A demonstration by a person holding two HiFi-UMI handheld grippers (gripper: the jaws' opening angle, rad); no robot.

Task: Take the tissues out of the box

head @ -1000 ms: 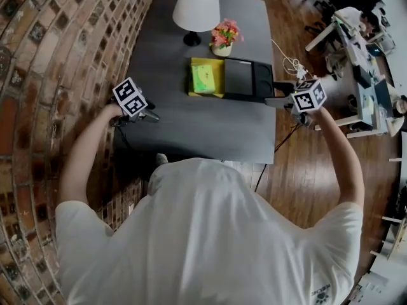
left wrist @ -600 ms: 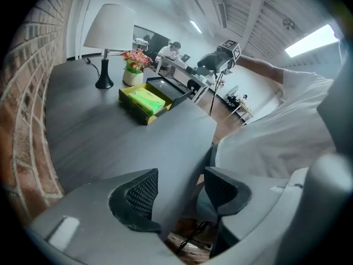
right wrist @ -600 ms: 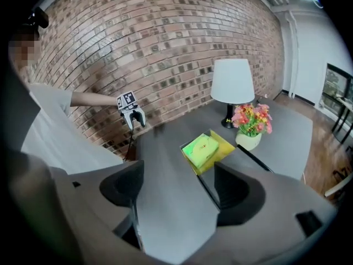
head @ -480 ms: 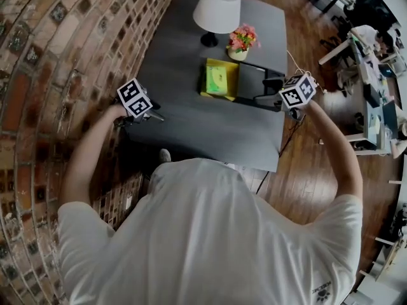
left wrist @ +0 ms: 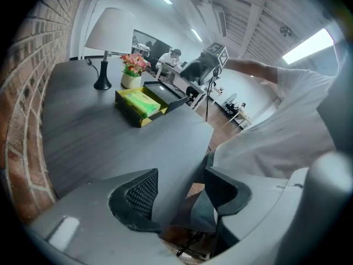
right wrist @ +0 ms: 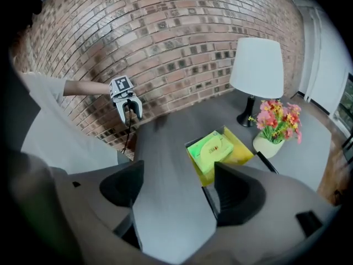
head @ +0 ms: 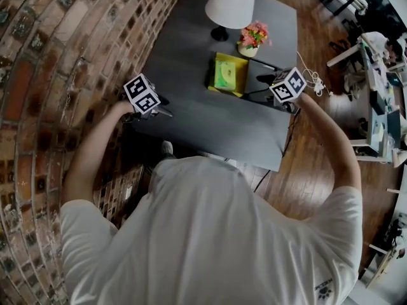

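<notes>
On the green tissue pack [right wrist: 212,146] sits a small printed mark with a touch of red, too small to read. The only other print is the black-and-white square markers on the cubes of your 2 grippers.

Your left gripper [left wrist: 181,173] has its jaws a narrow gap apart. Nothing is between them, and only bare table [head: 210,116] and its near edge show through the gap. It hangs by the table's left edge, close to the brick wall [head: 57,56], nearer the near-left corner than the far one.

Your right gripper [right wrist: 179,167] has its jaws somewhat wider apart, also with nothing in them and touching nothing. It points down over the black tray [head: 257,75], near the table's right edge. The tissue pack shows just beyond its right jaw.

The tissue pack is bright green, flat and rectangular, and looks full and undisturbed. It lies inside the open yellow box [right wrist: 247,150], with yellow rim showing around it. The box stands on the right half of the table, just beside the black tray and near the pot of pink and orange flowers [head: 254,35]. The lamp [head: 233,2] with its white shade stands beyond them towards the far edge.
</notes>
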